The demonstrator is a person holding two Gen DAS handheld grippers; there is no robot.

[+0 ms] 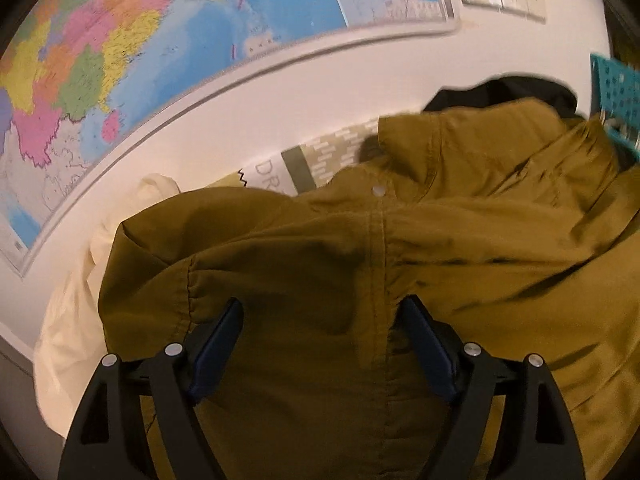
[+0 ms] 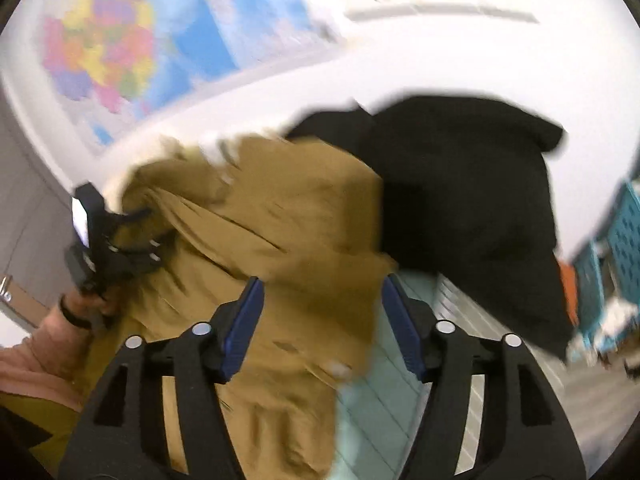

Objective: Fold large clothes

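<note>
Jacket: the mustard jacket (image 1: 360, 272) sprawls across the near and middle ground, far edge piled against a black garment (image 2: 460, 184).
Left gripper: the left gripper (image 1: 320, 320) has jaws spread wide over the fabric, pinching nothing.
Right gripper: the right gripper (image 2: 320, 300) has jaws apart above the jacket's right edge, gripping nothing.
Blur: the right view smears; the wall map (image 1: 120, 60) is unreadable there.
Cut off: the teal basket (image 1: 620, 80) is clipped at far right.
Hidden: the cream cloth (image 1: 80, 320) is mostly buried on the left.

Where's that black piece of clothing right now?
In the right wrist view the black garment lies upper right, behind the mustard jacket, near the teal basket.
</note>
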